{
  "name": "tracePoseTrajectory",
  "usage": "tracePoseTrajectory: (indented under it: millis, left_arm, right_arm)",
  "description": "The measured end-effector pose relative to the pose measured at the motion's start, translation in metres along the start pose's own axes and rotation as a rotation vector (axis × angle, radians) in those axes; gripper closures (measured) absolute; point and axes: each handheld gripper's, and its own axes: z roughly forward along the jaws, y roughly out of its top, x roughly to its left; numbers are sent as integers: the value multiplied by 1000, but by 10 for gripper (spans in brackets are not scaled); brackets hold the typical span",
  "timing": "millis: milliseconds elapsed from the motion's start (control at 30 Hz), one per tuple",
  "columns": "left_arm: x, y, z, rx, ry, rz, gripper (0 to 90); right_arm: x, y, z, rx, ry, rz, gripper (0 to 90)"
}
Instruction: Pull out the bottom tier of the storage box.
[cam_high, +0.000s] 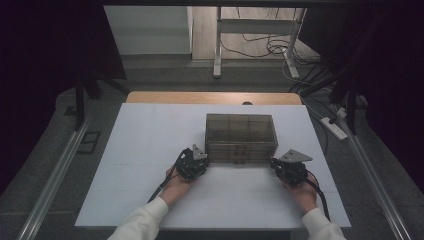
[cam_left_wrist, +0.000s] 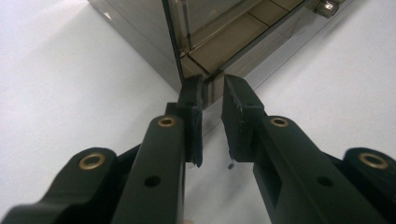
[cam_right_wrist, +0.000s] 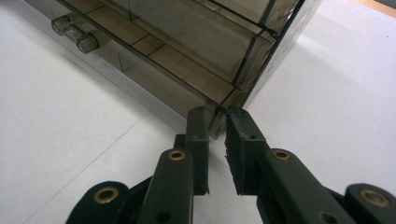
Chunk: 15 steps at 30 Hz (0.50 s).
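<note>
At the near edge of the high view, two forearms in pale sleeves come in from six o'clock, each hand holding a gripper on the white table (cam_high: 125, 165). The left gripper (cam_high: 196, 159) sits at about seven o'clock from the smoky drawer box (cam_high: 240, 137), its tips at the box's near left corner. The right gripper (cam_high: 276, 162) sits at about five o'clock from the box, its tips at the near right corner.

In the left gripper view, the left gripper (cam_left_wrist: 212, 91) has its jaws nearly together, a narrow gap between them, and the vertical corner edge of the drawer box (cam_left_wrist: 205, 42) stands in that gap; the tips look to touch the corner, but I cannot tell whether they pinch it.

In the right gripper view, the right gripper (cam_right_wrist: 218, 114) shows the same: jaws almost shut, a thin slot left, tips against the lower corner of the drawer box (cam_right_wrist: 187, 42). Clear drawer knobs (cam_right_wrist: 74, 35) stick out of the box front toward ten o'clock.

The box stands upright near the middle of the table, slightly toward twelve o'clock. Beyond it, a wooden strip (cam_high: 210, 98) edges the table's far side, and cables (cam_high: 270, 47) lie on the floor farther off.
</note>
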Motion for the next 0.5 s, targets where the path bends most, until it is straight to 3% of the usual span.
tracePoseTrajectory:
  millis: [500]
  left_arm:
    - [-1, -1, -2, 5, -11, 3, 777]
  right_arm:
    - [1, -1, -2, -1, 5, -3, 783]
